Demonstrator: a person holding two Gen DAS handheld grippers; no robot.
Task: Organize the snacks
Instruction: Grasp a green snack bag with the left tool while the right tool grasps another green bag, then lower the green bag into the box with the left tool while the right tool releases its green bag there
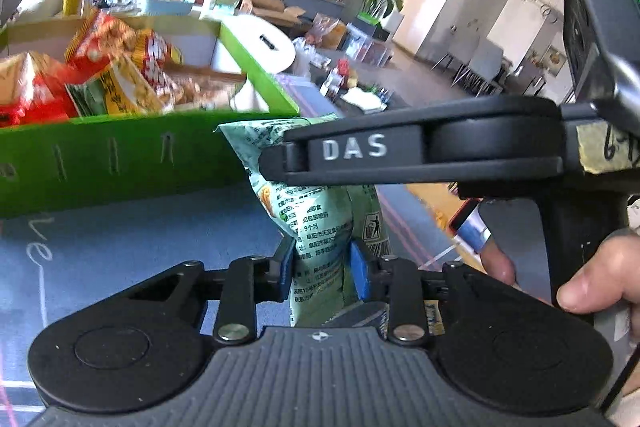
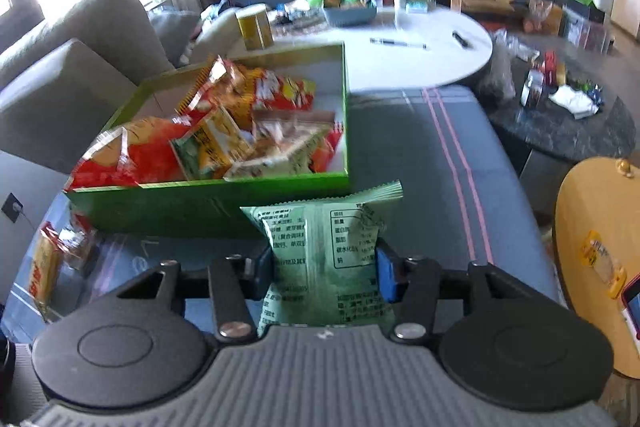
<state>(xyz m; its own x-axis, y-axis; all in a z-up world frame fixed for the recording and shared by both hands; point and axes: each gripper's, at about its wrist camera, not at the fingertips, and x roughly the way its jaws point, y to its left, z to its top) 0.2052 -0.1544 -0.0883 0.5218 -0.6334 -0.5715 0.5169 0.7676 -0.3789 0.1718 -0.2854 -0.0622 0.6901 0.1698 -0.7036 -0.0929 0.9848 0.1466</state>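
My left gripper (image 1: 322,267) is shut on a pale green snack packet (image 1: 320,223) that stands upright between its blue pads. In that view my right gripper (image 1: 274,163) reaches in from the right, side on, and crosses the top of the green packet. My right gripper (image 2: 326,267) is shut on a green snack packet (image 2: 324,247) whose crimped top sticks up. I cannot tell whether both hold the same packet. Just behind stands a green box (image 2: 208,203), also in the left wrist view (image 1: 120,155), filled with several red and yellow snack bags (image 2: 224,131).
The box stands on a blue cloth (image 2: 420,167) with pink stripes. An orange snack packet (image 2: 44,267) lies at its left. A white round table (image 2: 420,39), a dark marble table (image 2: 560,131) and a yellow stool (image 2: 592,239) stand beyond. A person's hand (image 1: 592,291) holds the right gripper's handle.
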